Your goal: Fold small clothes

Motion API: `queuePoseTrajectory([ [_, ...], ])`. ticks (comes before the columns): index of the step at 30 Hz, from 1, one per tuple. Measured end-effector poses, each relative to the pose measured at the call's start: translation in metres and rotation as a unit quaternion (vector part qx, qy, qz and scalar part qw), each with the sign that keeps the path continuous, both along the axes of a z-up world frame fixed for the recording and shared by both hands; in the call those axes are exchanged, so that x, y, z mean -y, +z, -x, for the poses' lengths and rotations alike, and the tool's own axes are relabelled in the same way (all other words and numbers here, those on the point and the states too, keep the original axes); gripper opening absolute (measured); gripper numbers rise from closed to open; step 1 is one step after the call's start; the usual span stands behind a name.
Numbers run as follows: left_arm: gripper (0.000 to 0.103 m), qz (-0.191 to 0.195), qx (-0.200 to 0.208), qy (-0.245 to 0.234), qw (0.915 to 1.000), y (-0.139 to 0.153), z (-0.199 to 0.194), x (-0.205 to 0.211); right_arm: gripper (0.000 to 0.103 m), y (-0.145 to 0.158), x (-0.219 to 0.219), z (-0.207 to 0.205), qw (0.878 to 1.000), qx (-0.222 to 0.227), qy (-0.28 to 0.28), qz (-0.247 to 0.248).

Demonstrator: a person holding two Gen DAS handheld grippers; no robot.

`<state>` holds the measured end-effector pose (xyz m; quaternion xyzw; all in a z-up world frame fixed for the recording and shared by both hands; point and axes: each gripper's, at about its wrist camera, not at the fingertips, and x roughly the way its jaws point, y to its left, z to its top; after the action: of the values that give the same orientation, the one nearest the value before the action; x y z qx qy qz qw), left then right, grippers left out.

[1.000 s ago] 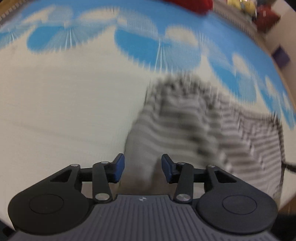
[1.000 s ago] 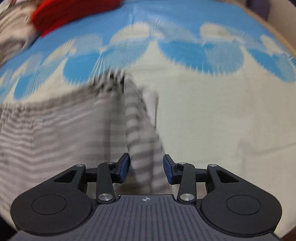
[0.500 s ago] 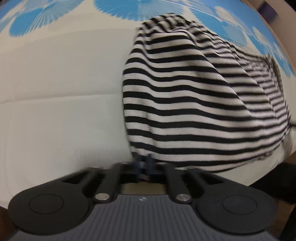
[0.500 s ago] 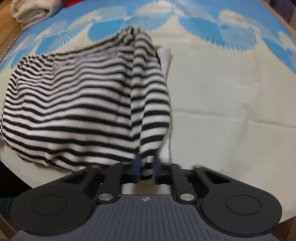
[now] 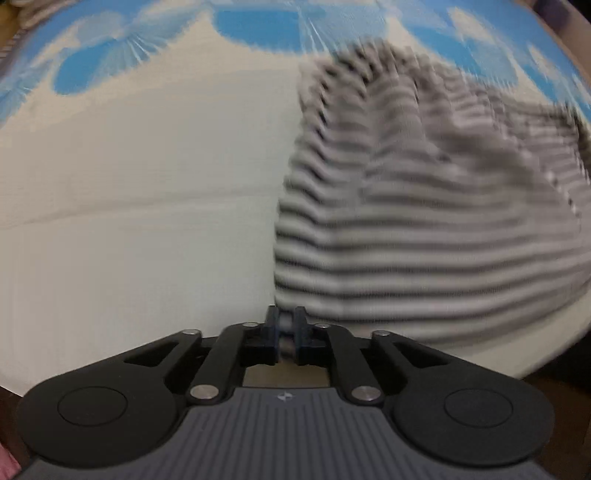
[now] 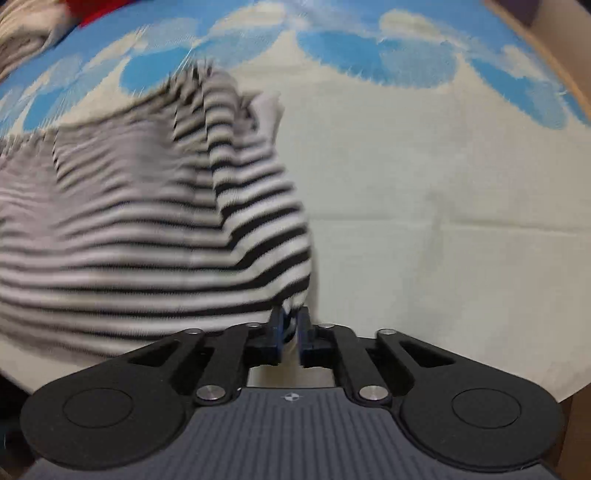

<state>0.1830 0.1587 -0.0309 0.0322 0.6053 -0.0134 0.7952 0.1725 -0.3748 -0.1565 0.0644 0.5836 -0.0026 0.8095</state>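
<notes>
Striped garment (image 5: pixel 424 221) – L gripper (image 5: pixel 285 328) & R gripper (image 6: pixel 290 328) each clamped on near edge.

One striped garment (image 5: pixel 424 221) (image 6: pixel 147 229), black and white, blurred in both views
Two grippers: left gripper (image 5: pixel 286 326), right gripper (image 6: pixel 290 328), two blue pads each (four in all)
One blue and cream cloth (image 5: pixel 129 203) (image 6: pixel 443 203) underneath
One red item (image 6: pixel 94 9) at top edge, one pale fabric heap (image 6: pixel 26 33) beside it
</notes>
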Motion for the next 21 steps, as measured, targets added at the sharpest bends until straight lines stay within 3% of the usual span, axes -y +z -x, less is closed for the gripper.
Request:
queuePoseTrajectory([
  [4,0.015,0.063,0.056,0.020,0.9963,0.019,-0.009,0.008,0.022,0.010,-0.001,-0.001,0.998,0.064,-0.005,-0.023],
  [9,0.017,0.089,0.066,-0.031,0.9934,0.005,-0.013,0.038,0.029,-0.010,-0.024,-0.013,0.999,0.032,0.031,-0.013],
  [11,0.021,0.080,0.051,-0.038,0.9947,-0.011,-0.018,0.046,0.028,-0.023,-0.030,-0.015,0.999,-0.003,0.039,0.011],
  [13,0.025,0.040,0.026,-0.041,0.9980,-0.024,-0.025,0.052,0.018,-0.030,-0.028,-0.015,0.999,-0.025,0.032,0.031],
  [14,0.026,0.025,0.021,-0.039,0.9987,-0.027,-0.028,0.053,0.017,-0.029,-0.026,-0.017,0.999,-0.025,0.023,0.034],
  [18,0.026,0.053,0.058,0.006,0.9969,-0.013,-0.038,0.040,0.018,-0.013,-0.014,-0.020,0.999,0.022,-0.030,0.009],
  [21,0.027,0.091,0.109,0.012,0.9898,0.006,-0.041,0.040,0.035,0.000,-0.009,-0.026,0.996,0.079,-0.052,-0.005],
])
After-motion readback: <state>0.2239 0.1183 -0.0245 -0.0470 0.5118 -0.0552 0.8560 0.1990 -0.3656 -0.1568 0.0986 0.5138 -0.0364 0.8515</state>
